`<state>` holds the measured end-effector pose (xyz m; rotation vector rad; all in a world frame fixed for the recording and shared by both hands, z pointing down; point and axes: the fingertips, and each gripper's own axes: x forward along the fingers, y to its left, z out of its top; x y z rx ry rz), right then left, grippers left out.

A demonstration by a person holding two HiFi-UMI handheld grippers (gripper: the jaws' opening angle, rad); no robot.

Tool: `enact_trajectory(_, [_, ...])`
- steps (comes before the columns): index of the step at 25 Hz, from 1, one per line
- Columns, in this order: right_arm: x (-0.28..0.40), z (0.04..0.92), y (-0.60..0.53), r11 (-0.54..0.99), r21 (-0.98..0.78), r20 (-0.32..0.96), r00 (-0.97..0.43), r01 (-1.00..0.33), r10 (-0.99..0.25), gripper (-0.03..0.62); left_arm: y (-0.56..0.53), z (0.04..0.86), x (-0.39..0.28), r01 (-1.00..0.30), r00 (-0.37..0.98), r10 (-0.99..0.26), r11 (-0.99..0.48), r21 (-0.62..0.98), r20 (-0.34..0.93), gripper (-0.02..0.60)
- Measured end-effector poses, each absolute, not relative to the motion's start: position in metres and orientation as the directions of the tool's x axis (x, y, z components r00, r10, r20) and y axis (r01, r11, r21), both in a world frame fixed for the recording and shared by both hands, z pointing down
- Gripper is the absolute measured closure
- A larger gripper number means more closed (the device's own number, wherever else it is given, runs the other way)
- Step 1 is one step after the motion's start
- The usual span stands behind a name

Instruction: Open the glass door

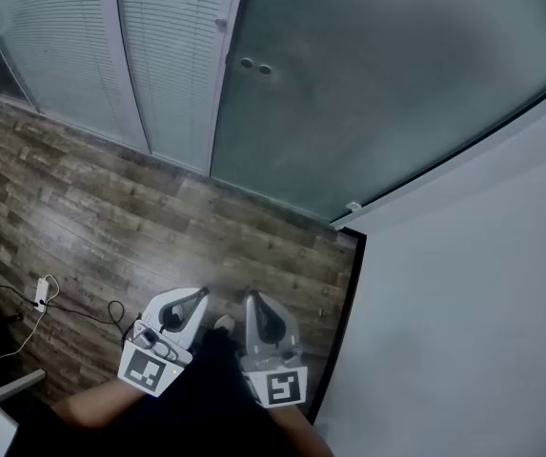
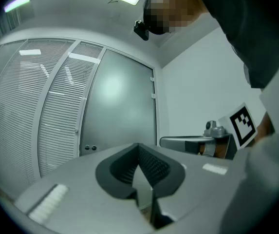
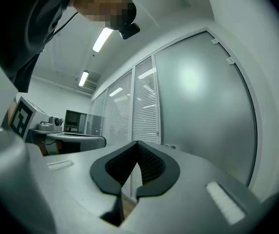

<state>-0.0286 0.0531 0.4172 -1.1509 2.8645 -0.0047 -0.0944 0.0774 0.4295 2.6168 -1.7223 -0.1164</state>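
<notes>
Facing the glass door [image 1: 377, 84]: frosted, shut, standing along the far edge of the wood floor [image 1: 111, 208] and ending at the floor's far right corner against a white wall [image 1: 463, 331]. Near the door's left edge, two small round fittings [image 1: 255, 66] side by side. Left of the door, along the same far edge, slatted blind panels [image 1: 158, 55] in pale frames.

Low in the head view, close to the floor's near edge: left gripper [image 1: 200, 294] and right gripper [image 1: 251, 296], side by side, near each other but apart, both held level and aimed toward the door, well apart from it and touching nothing.

Left gripper closed: in the left gripper view, dark ribbed pads [image 2: 154, 167] brought together at the tips, with nothing caught between. Right gripper likewise closed and empty: in the right gripper view, ribbed pads [image 3: 151, 167] met at the tips, with the door and the blinds beyond.

By the floor's left edge, a white plug [image 1: 40, 294] with thin cables trailing across the boards.
</notes>
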Motion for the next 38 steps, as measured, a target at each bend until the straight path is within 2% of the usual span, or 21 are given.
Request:
enact_trajectory(8, [-0.012,0.419,0.051,0.700,0.019,-0.041,-0.700,-0.714,-0.713,0.592,0.074,0.429,-0.099,-0.935,0.339,-0.939,-0.344,0.087,-0.063,0.581])
enact_trajectory(17, [0.024,0.426,0.041,0.669,-0.023,-0.033,-0.668,-0.743,-0.743,0.592,0.075,0.435,-0.095,-0.954,0.283,-0.959,-0.284,0.093,-0.020,0.581])
enact_trajectory(21, [0.045,0.425,0.030,0.647,-0.016,-0.058,-0.646,-0.762,-0.761,0.592,0.072,0.431,-0.090,-0.961,0.256,-0.965,-0.260,0.097,-0.053,0.581])
enact_trajectory(29, [0.058,0.435,0.007,0.658,-0.077,-0.051,-0.656,-0.749,-0.753,0.592,0.055,0.433,-0.095,-0.971,0.172,-0.985,-0.166,0.172,0.023,0.581])
enact_trajectory(38, [0.051,0.442,-0.027,0.628,-0.080,-0.057,-0.625,-0.774,-0.778,0.592,0.013,0.436,-0.093,-0.959,0.235,-0.972,-0.232,0.161,-0.001,0.581])
